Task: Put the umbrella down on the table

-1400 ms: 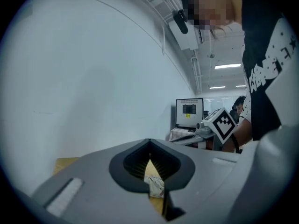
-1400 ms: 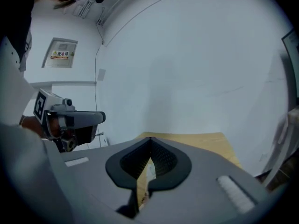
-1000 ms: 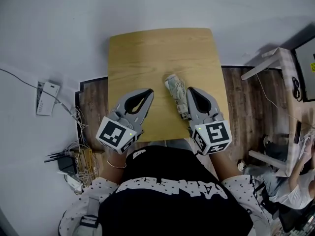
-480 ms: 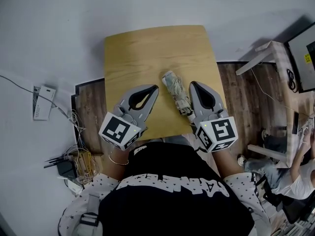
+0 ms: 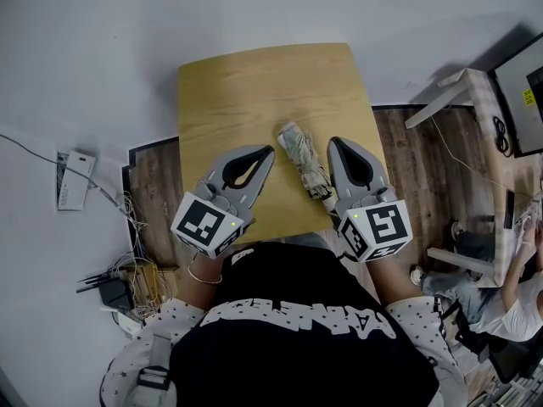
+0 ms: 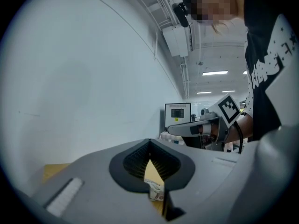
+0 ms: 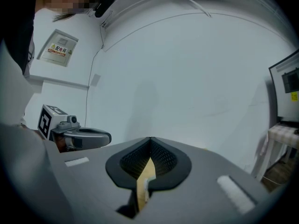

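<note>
The left gripper (image 5: pixel 270 151) and right gripper (image 5: pixel 333 142) are shut and empty, but the right one, at 3 o'clock from the umbrella (image 5: pixel 304 161), could bump it off the desk (image 5: pixel 254 83).

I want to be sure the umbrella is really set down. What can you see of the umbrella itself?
The umbrella is a compact one, folded and rolled into a short, creased bundle of pale patterned fabric. It lies flat on the wooden table, in its near right part, slanting so its far end points left. Nothing grips it. The right gripper, jaws together, sits close beside its near end; whether they touch cannot be told.
</note>
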Tool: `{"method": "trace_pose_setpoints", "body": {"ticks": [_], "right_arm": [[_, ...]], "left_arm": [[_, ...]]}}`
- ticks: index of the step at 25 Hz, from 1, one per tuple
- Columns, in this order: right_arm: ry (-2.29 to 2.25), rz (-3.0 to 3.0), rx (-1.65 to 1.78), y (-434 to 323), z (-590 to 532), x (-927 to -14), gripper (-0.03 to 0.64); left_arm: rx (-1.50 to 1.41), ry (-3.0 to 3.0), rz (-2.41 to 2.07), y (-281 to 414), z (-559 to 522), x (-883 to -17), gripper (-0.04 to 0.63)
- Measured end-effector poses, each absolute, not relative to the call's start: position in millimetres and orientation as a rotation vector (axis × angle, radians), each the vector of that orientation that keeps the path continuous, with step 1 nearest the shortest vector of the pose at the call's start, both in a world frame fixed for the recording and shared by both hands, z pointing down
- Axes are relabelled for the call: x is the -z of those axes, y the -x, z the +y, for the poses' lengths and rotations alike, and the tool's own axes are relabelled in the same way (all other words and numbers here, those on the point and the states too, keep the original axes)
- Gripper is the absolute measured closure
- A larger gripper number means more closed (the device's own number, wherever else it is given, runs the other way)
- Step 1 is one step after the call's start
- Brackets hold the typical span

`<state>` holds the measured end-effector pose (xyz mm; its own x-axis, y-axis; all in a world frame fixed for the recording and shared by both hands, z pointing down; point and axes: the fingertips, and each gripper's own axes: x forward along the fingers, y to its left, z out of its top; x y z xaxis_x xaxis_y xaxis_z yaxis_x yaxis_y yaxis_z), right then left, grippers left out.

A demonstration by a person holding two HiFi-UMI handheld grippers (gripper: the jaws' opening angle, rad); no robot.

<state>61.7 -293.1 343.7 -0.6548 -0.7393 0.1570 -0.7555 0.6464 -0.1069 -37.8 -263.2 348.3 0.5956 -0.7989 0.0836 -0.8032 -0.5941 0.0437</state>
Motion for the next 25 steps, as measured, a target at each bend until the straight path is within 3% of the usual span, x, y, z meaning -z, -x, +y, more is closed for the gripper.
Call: {"method": "trace_pose_setpoints", "body": {"ticks": [25], "right_arm": [[-1.247, -2.752, -0.250, -60.6, -296.3, -349.6, 0.604]], "left_arm": [[-0.087, -2.722, -1.386, 38.8, -264.7, -348.4, 0.601]]}}
